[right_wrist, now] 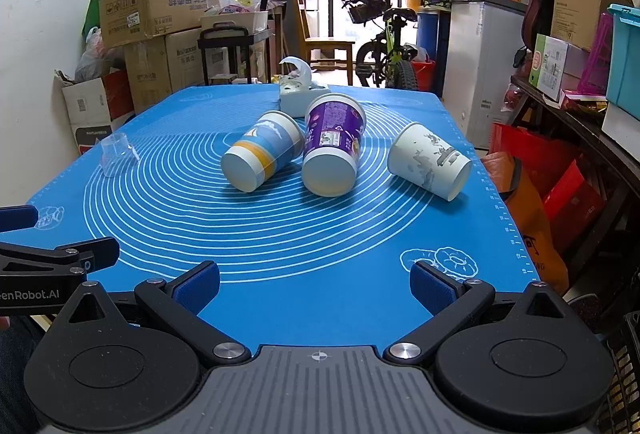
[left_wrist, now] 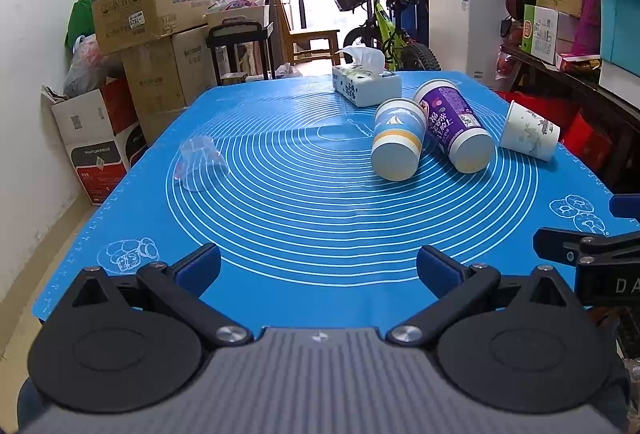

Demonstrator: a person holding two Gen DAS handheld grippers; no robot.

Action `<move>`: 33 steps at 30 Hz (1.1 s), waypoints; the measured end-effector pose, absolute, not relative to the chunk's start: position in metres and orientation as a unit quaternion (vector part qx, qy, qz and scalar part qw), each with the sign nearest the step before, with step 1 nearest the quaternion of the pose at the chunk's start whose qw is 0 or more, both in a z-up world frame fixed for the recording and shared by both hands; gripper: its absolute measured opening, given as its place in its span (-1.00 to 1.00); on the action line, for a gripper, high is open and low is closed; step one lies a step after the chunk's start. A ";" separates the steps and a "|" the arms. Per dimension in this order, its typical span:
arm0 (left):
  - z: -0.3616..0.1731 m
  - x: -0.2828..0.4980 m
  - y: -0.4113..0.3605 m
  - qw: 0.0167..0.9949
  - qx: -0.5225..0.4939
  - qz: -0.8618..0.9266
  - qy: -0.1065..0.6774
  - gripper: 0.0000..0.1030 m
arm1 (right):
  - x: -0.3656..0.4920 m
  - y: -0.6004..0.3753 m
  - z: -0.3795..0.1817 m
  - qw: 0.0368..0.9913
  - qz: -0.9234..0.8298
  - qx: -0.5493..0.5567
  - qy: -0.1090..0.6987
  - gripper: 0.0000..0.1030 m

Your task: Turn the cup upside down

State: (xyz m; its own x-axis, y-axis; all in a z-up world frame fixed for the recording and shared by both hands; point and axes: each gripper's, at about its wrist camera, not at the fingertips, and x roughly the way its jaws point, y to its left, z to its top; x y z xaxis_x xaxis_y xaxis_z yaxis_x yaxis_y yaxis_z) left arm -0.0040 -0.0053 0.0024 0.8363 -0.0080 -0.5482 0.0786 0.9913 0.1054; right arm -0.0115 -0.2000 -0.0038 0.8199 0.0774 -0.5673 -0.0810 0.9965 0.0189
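Three paper cups lie on their sides on the blue mat (left_wrist: pixel 304 218): a blue-and-white sailboat cup (left_wrist: pixel 398 140) (right_wrist: pixel 262 156), a purple cup (left_wrist: pixel 456 126) (right_wrist: pixel 332 150) and a white printed cup (left_wrist: pixel 530 130) (right_wrist: pixel 430 161). A small clear plastic cup (left_wrist: pixel 202 164) (right_wrist: pixel 117 153) sits on the left of the mat. My left gripper (left_wrist: pixel 318 270) is open and empty over the mat's near edge. My right gripper (right_wrist: pixel 314 284) is open and empty, also near the front edge, to the right of the left one.
A tissue box (left_wrist: pixel 366 82) (right_wrist: pixel 302 96) stands at the far end of the mat. Cardboard boxes (left_wrist: pixel 148 10) are stacked left of the table, a bicycle (left_wrist: pixel 384 22) behind, shelves and bags (right_wrist: pixel 560 170) on the right.
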 end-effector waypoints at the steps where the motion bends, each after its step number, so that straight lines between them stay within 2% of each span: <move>1: 0.002 -0.004 -0.005 0.956 0.062 -0.022 0.285 0.99 | -0.011 -0.200 -0.004 0.954 0.041 -0.003 0.297 0.96; 33: 0.001 -0.003 -0.002 0.957 0.056 -0.012 0.284 0.99 | -0.010 -0.202 -0.011 0.952 0.041 -0.003 0.304 0.96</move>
